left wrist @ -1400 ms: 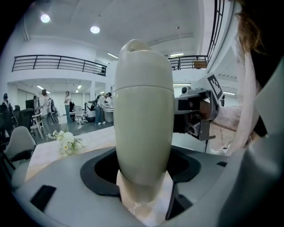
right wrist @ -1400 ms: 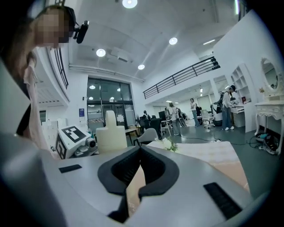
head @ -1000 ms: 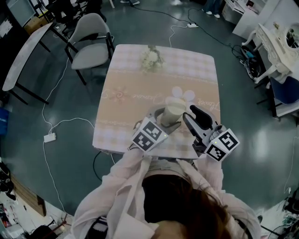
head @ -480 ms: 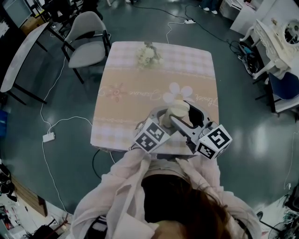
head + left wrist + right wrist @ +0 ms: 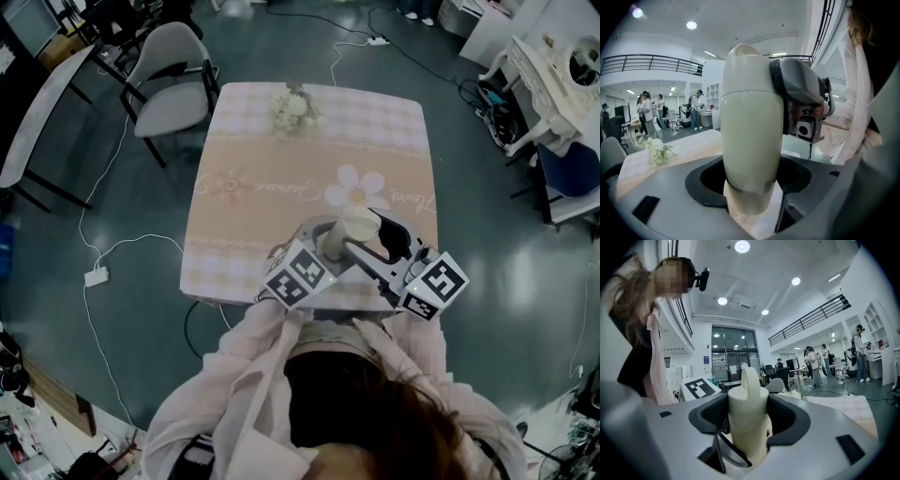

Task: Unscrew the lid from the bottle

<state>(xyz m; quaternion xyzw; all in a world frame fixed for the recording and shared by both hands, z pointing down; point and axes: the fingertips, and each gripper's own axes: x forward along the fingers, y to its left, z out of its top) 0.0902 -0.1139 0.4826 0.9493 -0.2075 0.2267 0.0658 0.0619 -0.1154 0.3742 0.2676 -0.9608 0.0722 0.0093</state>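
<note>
A cream bottle point(image 5: 352, 228) stands upright near the front edge of the table point(image 5: 272, 159). My left gripper point(image 5: 328, 239) is shut on the bottle's body point(image 5: 752, 140), whose lower part sits between its two jaws. My right gripper point(image 5: 364, 236) reaches in from the right at the top. The lid point(image 5: 747, 404), with a small loop on top, sits between the right jaws, which are closing and touch both its sides. In the left gripper view the lid point(image 5: 747, 70) shows with a right fingertip point(image 5: 797, 84) against it.
A small bunch of white flowers point(image 5: 292, 108) lies at the table's far edge. A grey chair point(image 5: 173, 89) stands at the far left corner. A cable with a power strip point(image 5: 98, 277) runs over the floor at the left. People stand far off in the hall.
My right gripper has swung in from the right of the bottle and now has its jaws round the lid. The left gripper and the bottle have stayed in place.
</note>
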